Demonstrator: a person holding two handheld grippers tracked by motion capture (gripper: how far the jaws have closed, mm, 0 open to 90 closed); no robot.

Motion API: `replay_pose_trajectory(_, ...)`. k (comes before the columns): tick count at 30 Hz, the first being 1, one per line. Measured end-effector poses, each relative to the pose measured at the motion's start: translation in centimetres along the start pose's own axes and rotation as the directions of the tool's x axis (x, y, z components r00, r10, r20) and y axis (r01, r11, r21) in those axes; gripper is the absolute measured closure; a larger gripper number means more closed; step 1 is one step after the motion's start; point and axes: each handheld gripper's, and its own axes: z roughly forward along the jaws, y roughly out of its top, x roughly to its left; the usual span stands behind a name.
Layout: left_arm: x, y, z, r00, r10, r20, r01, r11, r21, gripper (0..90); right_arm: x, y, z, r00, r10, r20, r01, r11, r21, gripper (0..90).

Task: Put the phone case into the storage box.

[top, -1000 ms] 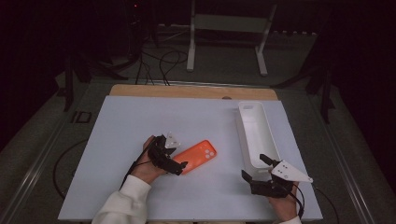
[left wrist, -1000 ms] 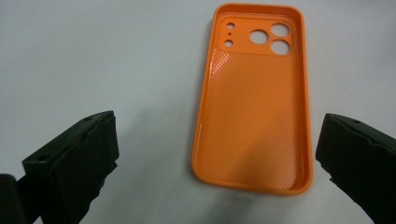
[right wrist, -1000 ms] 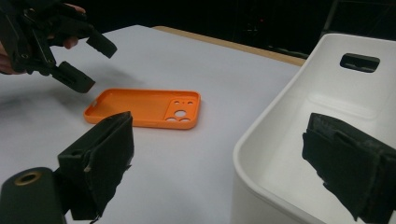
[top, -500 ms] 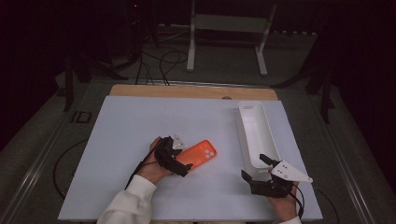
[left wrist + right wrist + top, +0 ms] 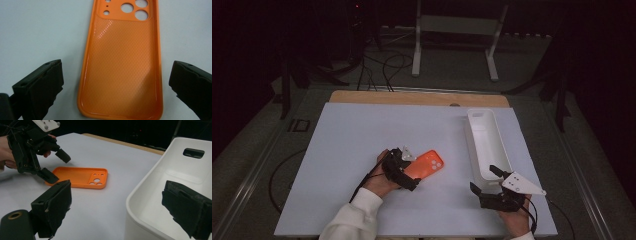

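An orange phone case lies flat on the white tabletop with its inside up, camera holes at the far end. My left gripper stands open, its jaws either side of the case's near end with gaps to both edges. In the right gripper view the left gripper hovers at the case, tilted down. My right gripper is open near the table's front right, nothing between its jaws. It points at the near corner of the white bin.
A long, empty white bin with a handle slot stands at the right, running front to back. A wooden strip borders the table's far edge. Beyond it are metal stand legs and floor cables.
My left gripper has slid right along the table until its jaws straddle the case's near end. The case and the right gripper have not moved.
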Motion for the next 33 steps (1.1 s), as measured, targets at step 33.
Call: replay_pose_trajectory(33, -0.1, 0.4, 1.4, 0.9992, -0.029, 0.028, 0.028, 0.9987, 0.043, 10.2, 0.2, 0.0, 0.2, 1.0000, -0.002, -0.005, 0.002, 1.000, 0.005, 9.0)
